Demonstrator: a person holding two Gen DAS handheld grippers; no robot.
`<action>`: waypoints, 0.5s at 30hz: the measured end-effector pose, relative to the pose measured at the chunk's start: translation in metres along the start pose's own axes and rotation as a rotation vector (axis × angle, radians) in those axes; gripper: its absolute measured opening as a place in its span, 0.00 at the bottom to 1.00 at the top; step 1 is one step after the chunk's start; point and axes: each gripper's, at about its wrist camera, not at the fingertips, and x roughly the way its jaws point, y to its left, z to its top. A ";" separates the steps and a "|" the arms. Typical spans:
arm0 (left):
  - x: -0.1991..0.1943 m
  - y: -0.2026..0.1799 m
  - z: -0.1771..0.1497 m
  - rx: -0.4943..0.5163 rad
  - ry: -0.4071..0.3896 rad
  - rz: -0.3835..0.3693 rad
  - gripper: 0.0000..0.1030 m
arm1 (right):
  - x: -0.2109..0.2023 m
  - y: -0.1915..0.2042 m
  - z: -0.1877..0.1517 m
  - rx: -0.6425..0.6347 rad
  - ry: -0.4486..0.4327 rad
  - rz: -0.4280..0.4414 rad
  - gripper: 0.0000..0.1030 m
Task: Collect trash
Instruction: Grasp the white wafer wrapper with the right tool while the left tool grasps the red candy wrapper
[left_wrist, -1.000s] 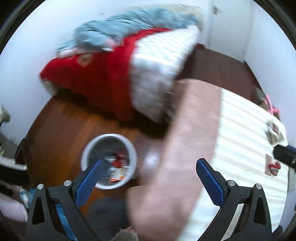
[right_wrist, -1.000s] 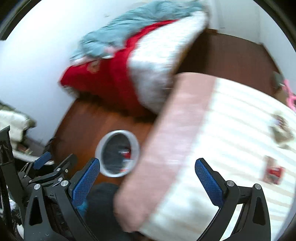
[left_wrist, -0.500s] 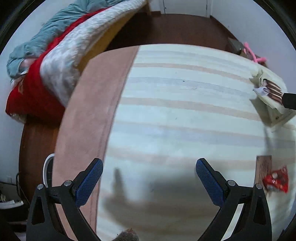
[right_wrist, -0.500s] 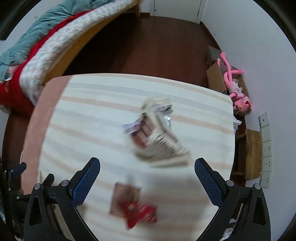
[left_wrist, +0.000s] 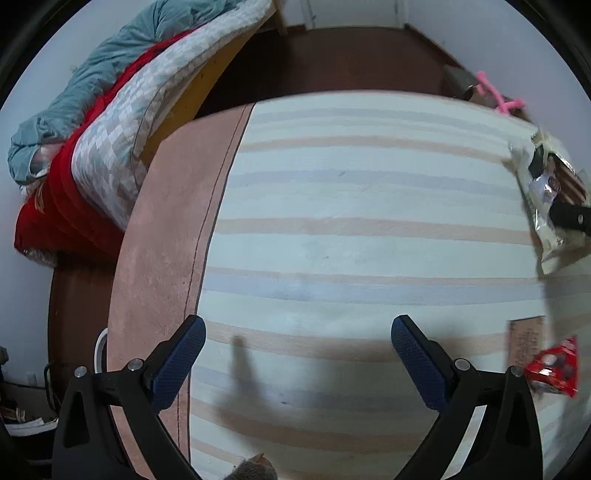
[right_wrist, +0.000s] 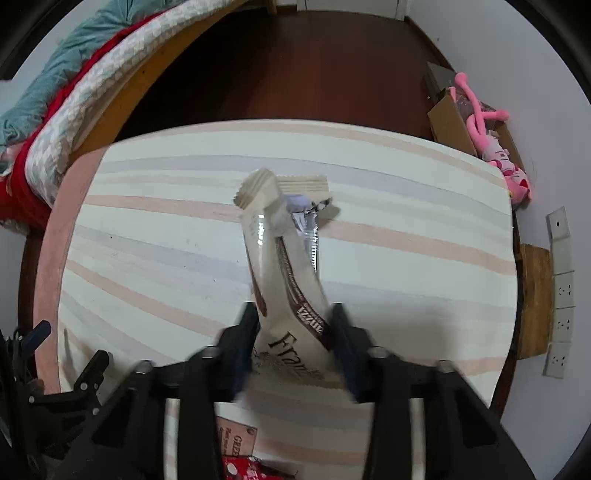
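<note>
**Collecting trash: pick-up of the cream wrapper from the striped mattress.**

My left gripper (left_wrist: 298, 360), low in the left-wrist frame, hangs with jaws spread wide and nothing between them over the striped mattress (left_wrist: 351, 236). My right gripper (right_wrist: 295, 345), at bottom centre of the right-wrist frame, has just been closing, and its jaws now pinch the cream wrapper (right_wrist: 282, 258), whose far end lies mid-frame on the mattress. Next, I judge, comes a lift and a carry to a bin, which I cannot clearly see. Count: one cream wrapper; one red wrapper (left_wrist: 554, 369) at lower right of the left-wrist frame; one brown card (left_wrist: 526, 343) touching it on its left.
</note>
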 end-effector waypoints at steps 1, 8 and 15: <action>-0.009 -0.005 -0.002 0.012 -0.017 -0.017 1.00 | -0.003 -0.001 -0.002 0.004 -0.009 0.000 0.33; -0.062 -0.053 -0.023 0.088 -0.079 -0.210 1.00 | -0.063 -0.041 -0.071 0.146 -0.124 -0.019 0.32; -0.065 -0.117 -0.033 0.204 -0.064 -0.306 1.00 | -0.067 -0.080 -0.154 0.323 -0.102 0.014 0.31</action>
